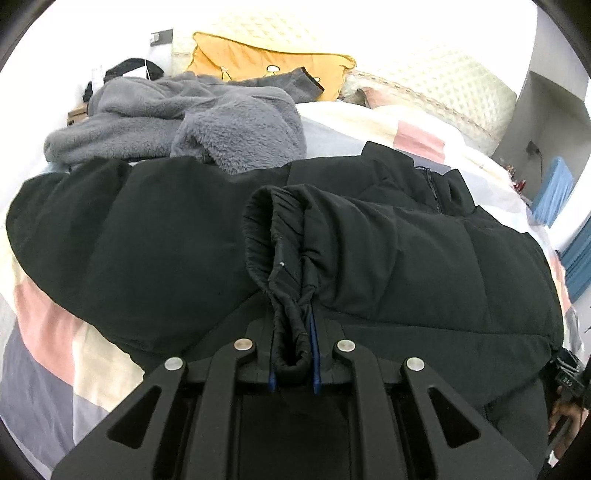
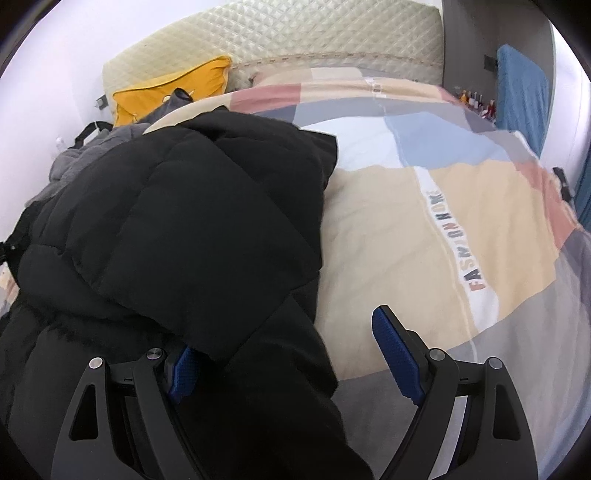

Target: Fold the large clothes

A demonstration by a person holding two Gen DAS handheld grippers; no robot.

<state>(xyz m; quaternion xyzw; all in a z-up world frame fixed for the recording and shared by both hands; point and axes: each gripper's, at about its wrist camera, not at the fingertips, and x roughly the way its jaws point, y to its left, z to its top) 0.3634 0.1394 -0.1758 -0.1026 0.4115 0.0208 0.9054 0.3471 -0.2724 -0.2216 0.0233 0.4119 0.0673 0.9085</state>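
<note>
A black puffer jacket (image 1: 406,258) lies spread across the bed. In the left wrist view my left gripper (image 1: 293,332) is shut on the jacket's elastic sleeve cuff (image 1: 280,240), and the sleeve is folded over the jacket's body. In the right wrist view the jacket (image 2: 184,221) fills the left half. My right gripper (image 2: 284,332) stands open over the jacket's near edge. A fold of black fabric lies between the jaws and partly covers the left blue pad (image 2: 183,373). The right pad (image 2: 397,354) is bare above the bed cover.
A grey fleece garment (image 1: 207,122) is heaped behind the jacket, in front of a yellow pillow (image 1: 258,59). The patchwork bed cover (image 2: 424,221) stretches to the right. A quilted headboard (image 2: 314,33) stands at the back, blue furniture (image 2: 517,85) at far right. A hand (image 1: 565,417) shows at the lower right edge.
</note>
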